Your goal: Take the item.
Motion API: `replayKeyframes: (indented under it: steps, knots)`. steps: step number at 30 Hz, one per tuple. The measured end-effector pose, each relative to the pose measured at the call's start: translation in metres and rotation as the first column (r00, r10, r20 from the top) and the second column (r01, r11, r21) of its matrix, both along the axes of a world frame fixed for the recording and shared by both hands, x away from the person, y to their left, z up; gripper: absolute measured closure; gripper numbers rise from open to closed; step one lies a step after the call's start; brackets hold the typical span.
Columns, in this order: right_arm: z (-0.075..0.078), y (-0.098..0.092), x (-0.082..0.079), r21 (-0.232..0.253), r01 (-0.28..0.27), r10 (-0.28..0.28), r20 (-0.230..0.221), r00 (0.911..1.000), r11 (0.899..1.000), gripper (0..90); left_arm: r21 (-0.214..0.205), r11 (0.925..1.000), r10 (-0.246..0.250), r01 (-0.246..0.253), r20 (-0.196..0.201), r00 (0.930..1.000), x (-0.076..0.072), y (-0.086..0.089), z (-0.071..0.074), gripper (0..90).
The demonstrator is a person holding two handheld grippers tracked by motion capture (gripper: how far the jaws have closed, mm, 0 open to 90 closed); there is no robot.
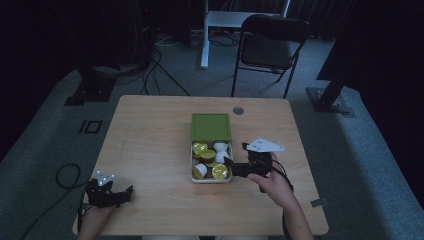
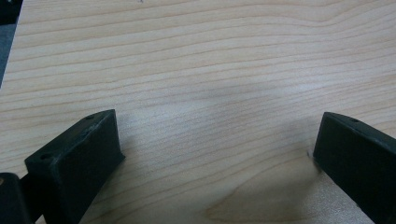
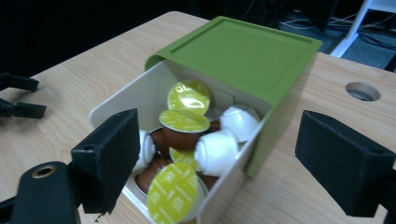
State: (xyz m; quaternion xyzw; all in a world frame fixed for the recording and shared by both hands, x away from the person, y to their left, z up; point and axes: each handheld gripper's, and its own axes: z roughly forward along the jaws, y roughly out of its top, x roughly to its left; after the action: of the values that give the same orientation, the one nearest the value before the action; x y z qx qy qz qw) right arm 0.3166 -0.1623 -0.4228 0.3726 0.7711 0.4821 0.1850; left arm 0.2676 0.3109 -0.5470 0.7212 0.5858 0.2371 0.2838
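A small box stands mid-table: a green sleeve with a white drawer pulled out toward me. Several coffee capsules lie in the drawer, some brown with green foil tops, some white. My right gripper is open at the drawer's right side, its jaws spread on either side of the open drawer's end and holding nothing. My left gripper stands open low over bare wood near the table's front left corner, also seen far off.
A round cable hole sits in the table behind the box. Beyond the table are a black folding chair, stand feet and floor cables. The left gripper's cable loops off the table's left edge.
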Motion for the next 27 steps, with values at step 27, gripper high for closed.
replayKeyframes:
  steps: [27]
  knots:
    - [-0.023, 0.054, -0.004, -0.020, -0.109, 0.108, -0.039, 0.9933, 0.994, 15.0, -0.002, 1.0000, 0.001, -0.001, 0.001, 1.0000, 0.000, 0.000, 0.000, 0.9]
